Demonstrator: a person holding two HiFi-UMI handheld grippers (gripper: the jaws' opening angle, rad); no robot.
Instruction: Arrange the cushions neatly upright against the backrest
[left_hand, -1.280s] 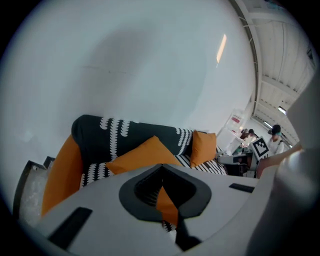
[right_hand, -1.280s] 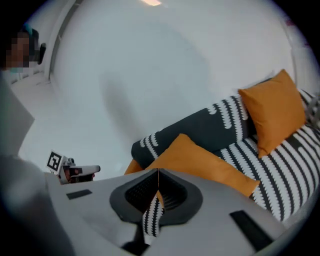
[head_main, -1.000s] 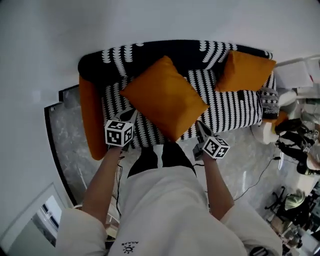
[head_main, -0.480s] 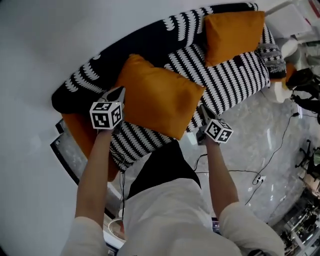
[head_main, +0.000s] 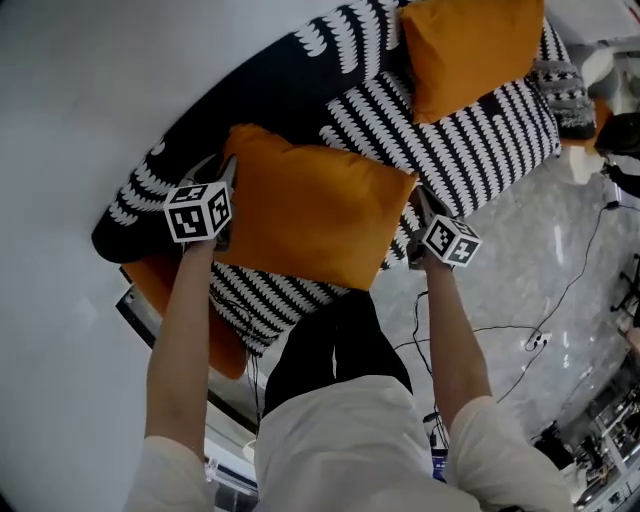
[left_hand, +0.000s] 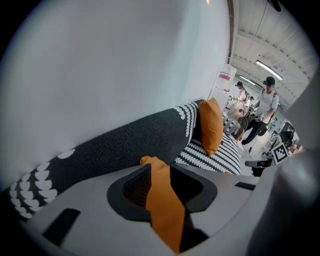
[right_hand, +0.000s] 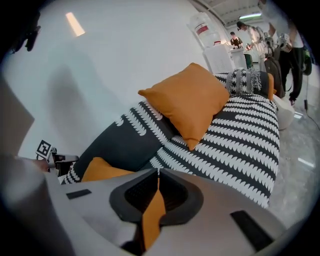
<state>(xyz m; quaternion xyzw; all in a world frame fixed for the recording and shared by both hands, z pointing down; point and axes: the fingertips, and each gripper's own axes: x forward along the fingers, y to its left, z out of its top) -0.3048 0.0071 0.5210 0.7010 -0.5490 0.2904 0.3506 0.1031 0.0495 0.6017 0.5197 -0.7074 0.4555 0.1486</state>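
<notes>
bare seat (head_main: 440, 140) between near cushion (head_main: 310, 215) and far cushion (head_main: 470, 50), wall (head_main: 90, 90) right behind backrest (head_main: 290, 75)

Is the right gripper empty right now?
No, the right gripper is shut on a fold of the near orange cushion.

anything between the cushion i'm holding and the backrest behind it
Nothing visible. The orange cushion faces a bare stretch of backrest; the second cushion leans further along it, clear of that spot.

orange cushion (head_main: 310, 215) matt woven cloth; sofa (head_main: 470, 130) textured fabric; floor (head_main: 520, 285) glossy stone.
</notes>
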